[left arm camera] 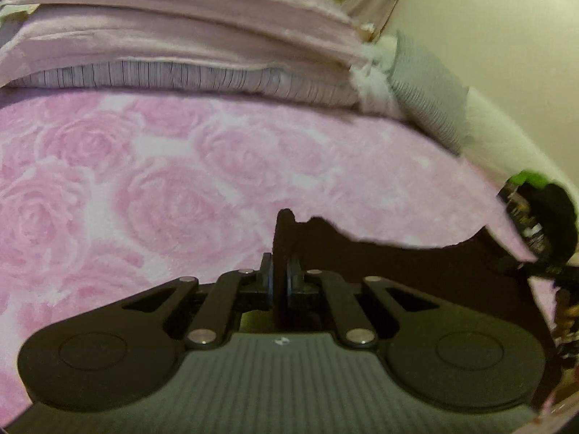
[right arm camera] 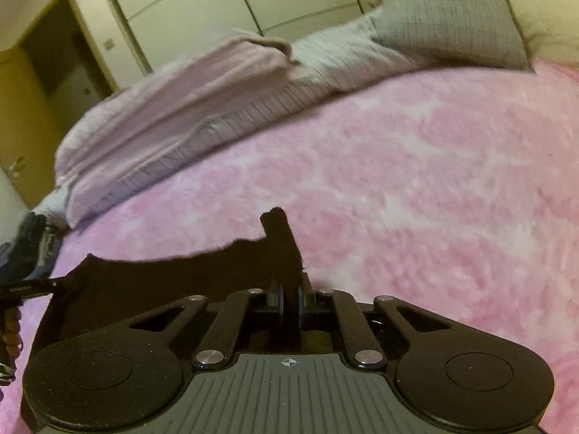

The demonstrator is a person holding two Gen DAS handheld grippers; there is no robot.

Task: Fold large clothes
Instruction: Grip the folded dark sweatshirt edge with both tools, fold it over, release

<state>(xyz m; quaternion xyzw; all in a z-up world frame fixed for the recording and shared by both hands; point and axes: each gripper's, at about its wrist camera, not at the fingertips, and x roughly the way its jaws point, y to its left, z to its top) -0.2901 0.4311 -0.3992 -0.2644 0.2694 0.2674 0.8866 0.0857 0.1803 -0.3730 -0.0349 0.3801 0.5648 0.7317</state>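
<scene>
A black garment (left arm camera: 416, 267) hangs stretched between both grippers above a pink rose-patterned bedspread (left arm camera: 181, 181). My left gripper (left arm camera: 280, 278) is shut on one corner of it, and the cloth sticks up between the fingers and runs off to the right. In the right wrist view, my right gripper (right arm camera: 288, 294) is shut on the other corner of the black garment (right arm camera: 163, 275), which spreads to the left. The right gripper appears at the far right of the left wrist view as a dark blurred shape (left arm camera: 542, 228).
A folded lilac duvet (left arm camera: 181, 36) and striped sheet lie along the far side of the bed. A grey pillow (right arm camera: 448, 18) rests by the headboard. White wardrobe doors (right arm camera: 235, 3) and a doorway (right arm camera: 54, 54) stand beyond the bed.
</scene>
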